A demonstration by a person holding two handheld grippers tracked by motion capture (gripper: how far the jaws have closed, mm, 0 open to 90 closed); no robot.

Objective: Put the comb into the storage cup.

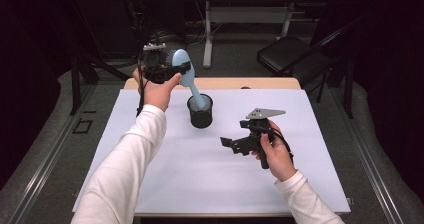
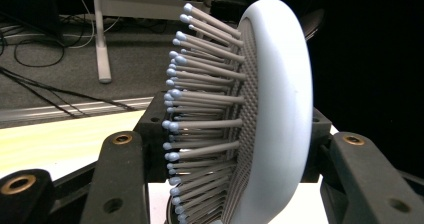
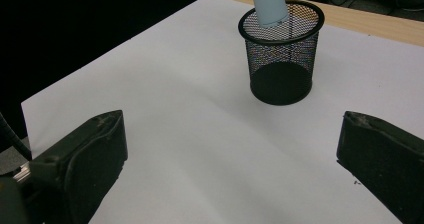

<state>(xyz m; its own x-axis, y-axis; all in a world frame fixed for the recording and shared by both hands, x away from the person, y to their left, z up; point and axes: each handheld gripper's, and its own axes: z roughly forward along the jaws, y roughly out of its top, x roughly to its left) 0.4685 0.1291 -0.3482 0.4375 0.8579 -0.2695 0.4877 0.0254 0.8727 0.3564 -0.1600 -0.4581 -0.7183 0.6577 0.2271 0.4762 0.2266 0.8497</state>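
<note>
From the high view, the left hand-held gripper (image 1: 167, 69) is clamped on the head of a pale blue hairbrush (image 1: 186, 74), holding it up above the far left part of the tabletop (image 1: 150, 184), and the brush handle slants down into a black mesh cup (image 1: 200, 112) that stands upright on the white sheet, the handle end inside the rim. The right hand-held gripper (image 1: 229, 145) hovers over the sheet to the right of the cup, well apart from it, jaws spread with nothing between them. Over to the left gripper view: the hairbrush (image 2: 272, 109) sits edge-on between the two black jaws, bristles pointing left, pale back to the right, pinched firmly. Now the right gripper view: the mesh cup (image 3: 280, 54) is ahead on the white sheet, the blue handle (image 3: 269, 4) dipping in near the cup's left wall, and the two jaws stand wide apart.
</note>
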